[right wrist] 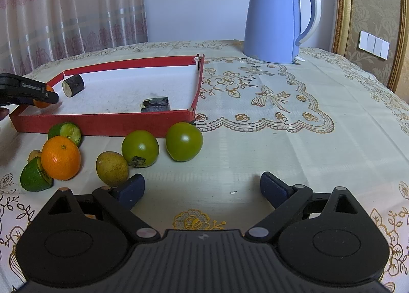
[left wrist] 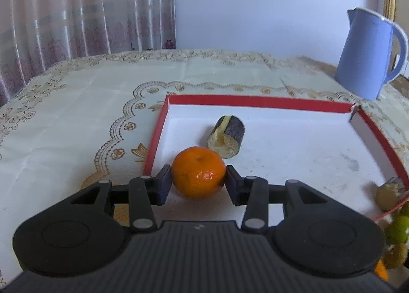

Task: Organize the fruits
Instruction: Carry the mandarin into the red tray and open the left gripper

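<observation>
The left gripper (left wrist: 199, 182) is clamping a mandarin (left wrist: 198, 171) over the red tray's (left wrist: 255, 100) near-left corner — two cut pieces are already lying inside. The right gripper (right wrist: 202, 189) is hanging spread and empty; six fruits are waiting along the tray's front edge.

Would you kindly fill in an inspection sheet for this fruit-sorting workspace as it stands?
Surface: table under a cream floral cloth.
Job's things: red-rimmed tray holds two dark cut pieces; second orange, two green fruits, a yellowish fruit and cut green pieces lie in front of it.
Clutter: blue kettle.
Grippers: left gripper shut on an orange over the tray's near corner; right gripper open, empty.
Cables: nothing seen.
Surroundings: curtain, wall switches.
</observation>
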Motion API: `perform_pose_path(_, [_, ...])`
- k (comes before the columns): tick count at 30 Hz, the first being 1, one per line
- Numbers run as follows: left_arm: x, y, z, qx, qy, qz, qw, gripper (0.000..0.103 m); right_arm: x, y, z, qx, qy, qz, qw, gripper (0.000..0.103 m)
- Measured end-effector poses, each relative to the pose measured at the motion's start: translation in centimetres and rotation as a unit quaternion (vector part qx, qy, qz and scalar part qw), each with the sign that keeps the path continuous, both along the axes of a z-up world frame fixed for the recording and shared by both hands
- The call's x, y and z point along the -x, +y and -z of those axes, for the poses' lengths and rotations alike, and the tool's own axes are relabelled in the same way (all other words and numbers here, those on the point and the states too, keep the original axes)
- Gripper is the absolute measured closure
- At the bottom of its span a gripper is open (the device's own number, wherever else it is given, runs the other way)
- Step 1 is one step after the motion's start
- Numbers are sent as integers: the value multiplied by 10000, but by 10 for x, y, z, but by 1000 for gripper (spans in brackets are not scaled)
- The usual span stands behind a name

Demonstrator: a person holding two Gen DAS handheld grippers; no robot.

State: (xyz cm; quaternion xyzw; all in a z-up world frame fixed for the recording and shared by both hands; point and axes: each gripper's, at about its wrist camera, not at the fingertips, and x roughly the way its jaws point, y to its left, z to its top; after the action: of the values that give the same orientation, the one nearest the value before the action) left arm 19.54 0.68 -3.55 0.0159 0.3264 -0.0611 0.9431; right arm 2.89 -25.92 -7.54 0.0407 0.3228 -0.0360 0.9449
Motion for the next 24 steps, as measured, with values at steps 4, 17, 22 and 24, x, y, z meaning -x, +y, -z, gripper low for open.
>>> perform_pose_path(4, [1,-7,6,-216,-7,56,9998,61,0,0,0,4,2,-2,10000,4])
perform_pose_path(17, [49,-15,-2,-467,-635,225,9966,9,-1,0,0,0,3,-4,10000,4])
perform_pose_path(22, [76,3,-9,-200,-854,3,9961,5,-1,0,0,0,4,-3,10000,4])
perform_pose_path(24, [85,15,-10,13,-789,-72,9969,3,-1,0,0,0,4,-3,10000,4])
